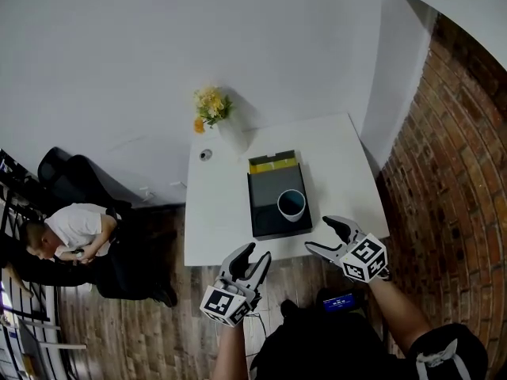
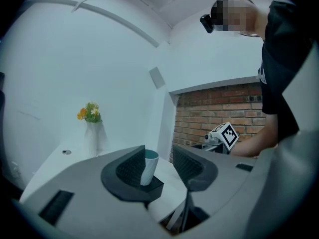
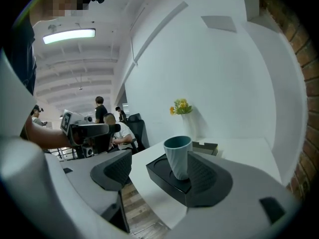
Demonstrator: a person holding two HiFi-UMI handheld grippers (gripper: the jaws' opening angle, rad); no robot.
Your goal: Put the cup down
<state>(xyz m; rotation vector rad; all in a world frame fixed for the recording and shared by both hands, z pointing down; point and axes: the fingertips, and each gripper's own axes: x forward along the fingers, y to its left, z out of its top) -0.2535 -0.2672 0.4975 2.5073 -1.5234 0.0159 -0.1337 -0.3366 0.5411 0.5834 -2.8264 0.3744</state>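
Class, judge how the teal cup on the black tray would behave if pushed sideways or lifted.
The cup narrows toward its base and stands taller than wide, so a push near the rim would probably tip it. Its ridged wall likely gives grip. It looks rigid, so it should keep its shape when lifted.

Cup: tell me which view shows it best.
Right gripper view: the cup stands close, nearly whole, on the black tray. Head view shows it small, from above; left gripper view, partly behind a jaw.

Cup (image 1: 291, 204) on tray (image 1: 265, 214) (flowers (image 1: 211, 107) behind).
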